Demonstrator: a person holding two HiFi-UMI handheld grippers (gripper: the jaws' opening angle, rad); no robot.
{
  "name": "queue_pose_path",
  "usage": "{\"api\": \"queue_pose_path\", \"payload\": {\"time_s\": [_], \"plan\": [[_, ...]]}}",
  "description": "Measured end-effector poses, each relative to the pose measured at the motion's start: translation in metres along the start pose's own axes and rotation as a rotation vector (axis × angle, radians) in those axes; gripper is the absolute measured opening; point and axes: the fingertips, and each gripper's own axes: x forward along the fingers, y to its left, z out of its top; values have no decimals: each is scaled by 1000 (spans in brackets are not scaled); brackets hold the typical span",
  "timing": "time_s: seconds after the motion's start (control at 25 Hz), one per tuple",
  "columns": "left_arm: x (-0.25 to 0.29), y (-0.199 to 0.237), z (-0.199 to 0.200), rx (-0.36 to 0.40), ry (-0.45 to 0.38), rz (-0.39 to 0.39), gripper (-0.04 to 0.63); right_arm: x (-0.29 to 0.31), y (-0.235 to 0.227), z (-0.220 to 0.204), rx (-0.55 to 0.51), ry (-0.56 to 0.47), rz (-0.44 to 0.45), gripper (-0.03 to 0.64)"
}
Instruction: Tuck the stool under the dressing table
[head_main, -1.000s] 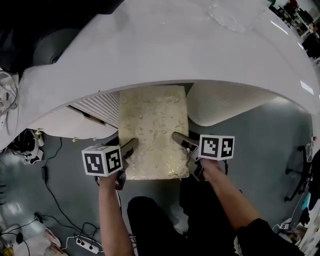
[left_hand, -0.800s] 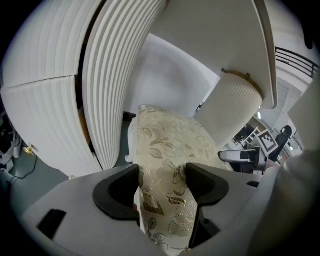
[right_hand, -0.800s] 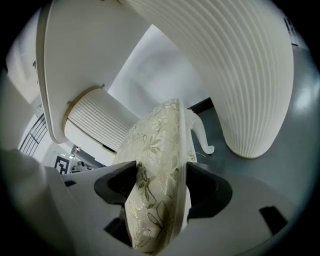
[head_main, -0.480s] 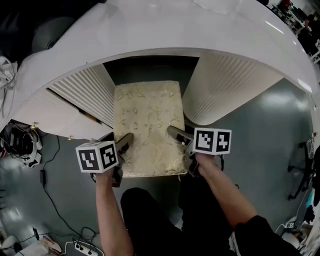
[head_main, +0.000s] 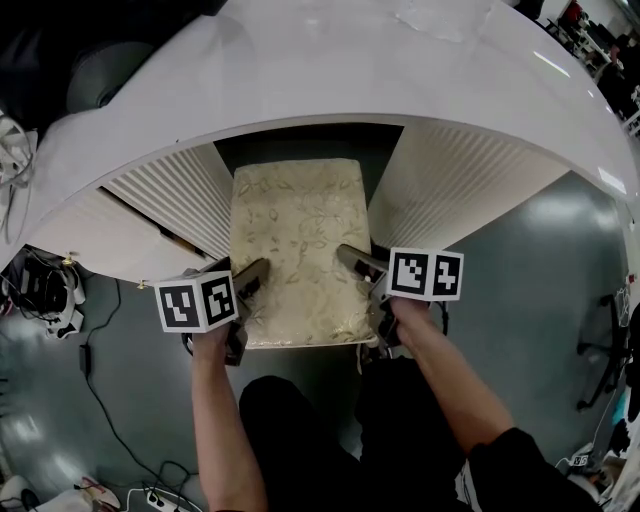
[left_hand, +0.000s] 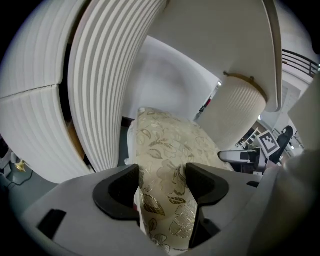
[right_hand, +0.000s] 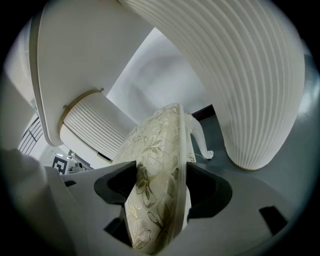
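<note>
The stool (head_main: 297, 250) has a cream cushion with a gold leaf pattern. It stands in the gap between the two ribbed white pedestals (head_main: 450, 180) of the dressing table (head_main: 350, 70), its far end just under the curved white top. My left gripper (head_main: 250, 285) is shut on the cushion's near left edge, and the cushion (left_hand: 165, 150) fills the space between its jaws. My right gripper (head_main: 355, 265) is shut on the near right edge, clamping the cushion (right_hand: 155, 150) from top and side. One white stool leg (right_hand: 200, 140) shows below the seat.
Cables (head_main: 60, 290) and a power strip (head_main: 160, 497) lie on the grey floor at the left. The person's dark-trousered legs (head_main: 300, 440) stand right behind the stool. A chair base (head_main: 600, 350) is at the far right. The left pedestal (left_hand: 100, 100) is close beside the stool.
The head view has pulled back, so the gap under the table top and both pedestals now show. Both grippers keep the same hold on the stool, which has hardly shifted.
</note>
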Motion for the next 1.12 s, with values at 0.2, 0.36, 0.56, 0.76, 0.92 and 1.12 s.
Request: {"api": "queue_pose_path", "payload": {"time_s": [0.2, 0.36, 0.56, 0.76, 0.92, 1.12], "plan": [[17, 14, 22, -1, 8, 8, 296, 22, -4, 21, 1, -1, -9, 268], [23, 17, 33, 1, 2, 12, 295, 28, -5, 33, -31, -9, -27, 268], [33, 23, 50, -7, 2, 10, 295, 37, -2, 55, -142, -11, -81, 267], [34, 25, 51, 1, -17, 8, 296, 40, -2, 56, -140, -40, -63, 267], [38, 24, 56, 3, -16, 3, 295, 41, -3, 61, -142, -40, -76, 267], [42, 28, 64, 7, -24, 1, 295, 46, -3, 66, -140, -47, -75, 267]]}}
